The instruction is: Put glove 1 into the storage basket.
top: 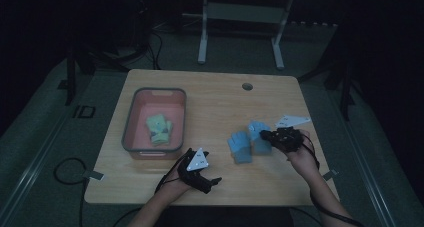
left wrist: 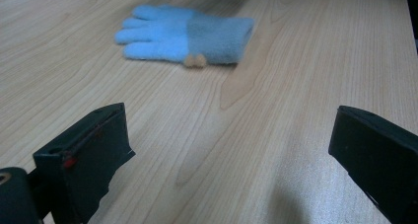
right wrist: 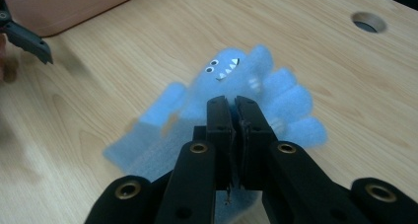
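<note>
My right jaws clamp a thin pinch of the blue glove (right wrist: 231, 81), which hangs ahead of them; my left jaws stand wide, the other glove (left wrist: 185, 34) lying beyond. That fleece may slip free and drop short of the bin (top: 131, 118).

Each hand carries a matte black two-jaw gripper. The left gripper (top: 212, 183) bears a pale grey three-cornered plate (top: 198, 161) with small dark holes on top; the right gripper (top: 263, 134) bears a like grey three-cornered plate (top: 292, 121). A thin black cable (top: 332, 213) trails from the right unit along the forearm. In the right gripper view, the black linkage arms carry brass-coloured ringed pivot screws (right wrist: 198, 147). In the left gripper view, the blocky black jaw pads show a small red mark (left wrist: 69, 162). The forearms are bare, without sleeves.
</note>
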Tool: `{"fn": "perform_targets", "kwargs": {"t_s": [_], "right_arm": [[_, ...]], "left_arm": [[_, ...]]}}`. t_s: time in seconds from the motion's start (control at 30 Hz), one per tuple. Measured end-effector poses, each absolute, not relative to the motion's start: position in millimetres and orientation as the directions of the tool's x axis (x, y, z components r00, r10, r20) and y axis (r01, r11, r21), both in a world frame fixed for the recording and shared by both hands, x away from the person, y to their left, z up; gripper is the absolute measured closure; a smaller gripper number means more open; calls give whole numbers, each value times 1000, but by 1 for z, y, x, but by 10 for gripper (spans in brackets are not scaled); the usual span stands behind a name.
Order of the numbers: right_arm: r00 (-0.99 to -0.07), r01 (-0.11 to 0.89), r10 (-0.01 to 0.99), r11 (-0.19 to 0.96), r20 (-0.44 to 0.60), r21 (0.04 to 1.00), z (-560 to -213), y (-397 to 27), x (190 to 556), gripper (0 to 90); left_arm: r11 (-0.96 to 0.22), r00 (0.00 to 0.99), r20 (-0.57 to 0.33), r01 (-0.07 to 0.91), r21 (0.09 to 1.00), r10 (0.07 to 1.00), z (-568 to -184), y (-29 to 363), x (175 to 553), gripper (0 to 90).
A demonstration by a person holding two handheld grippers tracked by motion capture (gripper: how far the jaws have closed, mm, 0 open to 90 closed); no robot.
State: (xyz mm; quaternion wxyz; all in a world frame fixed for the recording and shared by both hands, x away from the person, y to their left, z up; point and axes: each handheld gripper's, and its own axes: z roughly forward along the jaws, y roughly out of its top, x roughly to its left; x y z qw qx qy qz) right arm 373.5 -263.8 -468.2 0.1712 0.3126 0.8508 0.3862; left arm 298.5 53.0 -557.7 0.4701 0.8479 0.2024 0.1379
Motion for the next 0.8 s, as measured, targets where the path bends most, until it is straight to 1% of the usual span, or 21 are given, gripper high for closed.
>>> {"fn": "perform_targets", "kwargs": {"t_s": [0.17, 0.37, 0.47, 0.63, 0.8], "right_arm": [[-790, 374, 611, 538, -44, 756, -474, -240, 374, 858], [-822, 375, 569, 574, -26, 728, -487, -224, 381, 850], [-826, 389, 563, 587, -12, 710, -498, -220, 385, 849], [-831, 421, 556, 612, 13, 669, -520, -215, 391, 837], [-829, 439, 559, 616, 30, 654, -529, -214, 392, 828]], "left_arm": [[-476, 879, 45, 213, 853, 474, -558, 53, 299, 20], [-479, 879, 50, 210, 852, 475, -558, 53, 299, 20], [-482, 864, 101, 174, 859, 492, -558, 53, 297, 20], [-467, 866, 80, 187, 864, 494, -558, 55, 298, 20], [-462, 871, 62, 197, 865, 488, -557, 55, 299, 20]]}}
